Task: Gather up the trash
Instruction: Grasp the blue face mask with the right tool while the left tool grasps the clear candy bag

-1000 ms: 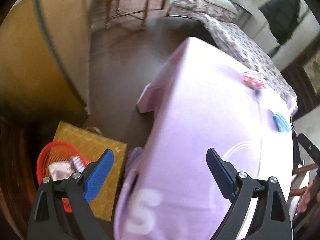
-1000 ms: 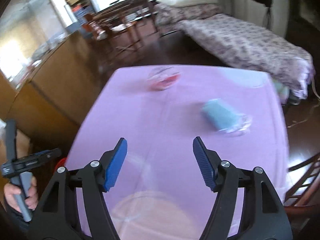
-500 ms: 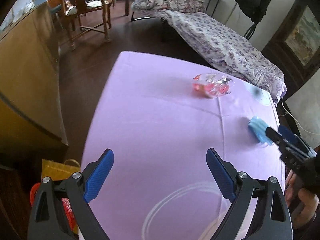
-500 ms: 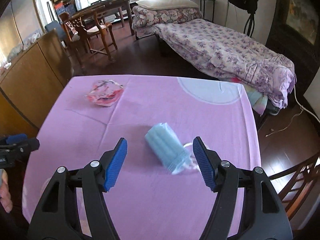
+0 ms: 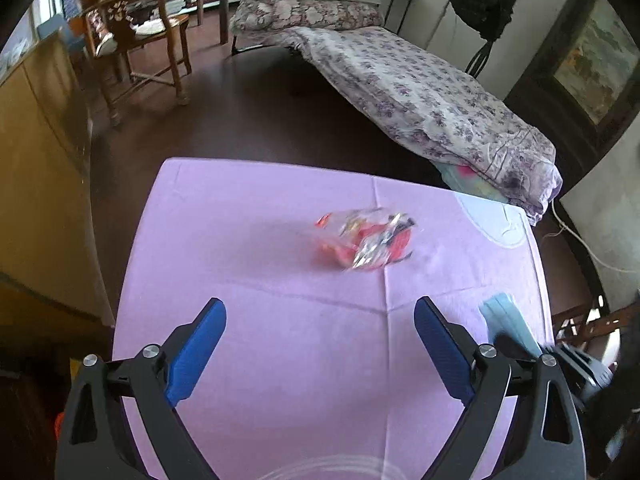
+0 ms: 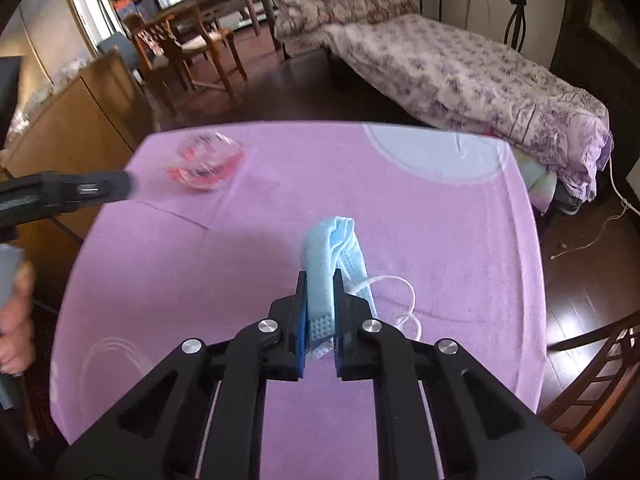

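A crumpled blue face mask (image 6: 334,252) lies on the purple tablecloth (image 6: 440,240). My right gripper (image 6: 320,280) is shut on its near end, white ear loops trailing to the right. The mask also shows at the right of the left wrist view (image 5: 506,320). A clear plastic wrapper with red bits (image 5: 366,240) lies mid-table, ahead of my open, empty left gripper (image 5: 318,320). The wrapper appears at the far left of the right wrist view (image 6: 208,160), with the left gripper's finger (image 6: 80,192) beside it.
A bed with a floral cover (image 5: 420,92) stands beyond the table at right. Wooden chairs (image 5: 140,48) and a desk stand at the back. A wooden cabinet (image 5: 36,168) runs along the left. A dark chair (image 6: 592,368) sits at the table's right edge.
My right gripper has closed on the blue mask, which was between its open fingers before. My left gripper has swung from the floor basket up over the table toward the wrapper.
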Demonstrator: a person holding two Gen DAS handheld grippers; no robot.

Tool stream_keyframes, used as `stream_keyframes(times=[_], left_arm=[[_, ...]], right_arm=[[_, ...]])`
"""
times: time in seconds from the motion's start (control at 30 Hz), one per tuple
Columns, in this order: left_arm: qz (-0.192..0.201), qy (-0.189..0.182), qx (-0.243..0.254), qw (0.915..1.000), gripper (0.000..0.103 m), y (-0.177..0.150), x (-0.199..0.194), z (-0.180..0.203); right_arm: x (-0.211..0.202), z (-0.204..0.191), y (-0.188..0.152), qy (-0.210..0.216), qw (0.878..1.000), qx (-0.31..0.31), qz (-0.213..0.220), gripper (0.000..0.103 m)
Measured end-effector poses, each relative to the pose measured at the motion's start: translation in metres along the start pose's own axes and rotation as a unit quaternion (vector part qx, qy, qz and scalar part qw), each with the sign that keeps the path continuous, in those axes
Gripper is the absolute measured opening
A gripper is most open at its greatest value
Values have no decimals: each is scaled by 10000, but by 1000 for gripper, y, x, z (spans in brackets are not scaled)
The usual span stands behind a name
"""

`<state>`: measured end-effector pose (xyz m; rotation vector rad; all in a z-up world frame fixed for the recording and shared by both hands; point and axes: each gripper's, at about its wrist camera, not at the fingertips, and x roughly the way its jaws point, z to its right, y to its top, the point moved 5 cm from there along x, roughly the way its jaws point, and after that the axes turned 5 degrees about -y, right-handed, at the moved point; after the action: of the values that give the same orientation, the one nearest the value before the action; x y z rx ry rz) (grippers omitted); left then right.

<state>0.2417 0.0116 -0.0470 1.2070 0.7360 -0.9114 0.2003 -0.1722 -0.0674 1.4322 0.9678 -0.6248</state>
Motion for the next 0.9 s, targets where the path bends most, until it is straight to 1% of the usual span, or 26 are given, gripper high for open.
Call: stream_keyframes(times=[0.07, 0.13, 0.23, 0.33, 0.4, 0.57, 0.63, 0.73, 0.8, 0.83, 0.9], left_arm=[[-44, 120, 103, 9999, 94, 5, 8, 5], [-86, 193, 190, 9996, 94, 11, 17, 10], [-22, 270, 274, 9993, 94, 20, 22, 14], [-19, 410, 352, 9985, 94, 29, 30, 14], [-65, 393, 348, 9986, 94, 33, 35, 14], [13, 285, 398, 9988, 94, 42, 47, 18], [-79, 229, 465, 9986, 94, 42, 57, 22], [-217, 116, 477, 9986, 90, 40, 67, 24], [-299, 37, 487, 9984, 75, 37, 71, 25], [-344, 45, 500, 9981, 71, 35, 73, 25], [-476, 15, 488, 9977, 43, 31, 76, 24]], right_arm=[[-11, -6, -2, 302, 9995, 97, 54, 11], [-20, -12, -3, 490, 9987, 74, 80, 12], [-32, -16, -2, 620, 9978, 28, 218, 12], [-34, -15, -1, 748, 9970, 117, 179, 12], [-32, -13, -1, 825, 9964, 150, 124, 12], [-31, -10, -1, 987, 9949, 207, 94, 12], [-30, -9, -2, 1041, 9943, 230, 71, 12], [-27, -9, -2, 1047, 9942, 251, 37, 13], [-26, -10, -2, 1056, 9941, 250, 21, 13], [-26, -11, -2, 1059, 9941, 238, 25, 13], [-25, -9, 0, 1065, 9940, 239, 36, 13]])
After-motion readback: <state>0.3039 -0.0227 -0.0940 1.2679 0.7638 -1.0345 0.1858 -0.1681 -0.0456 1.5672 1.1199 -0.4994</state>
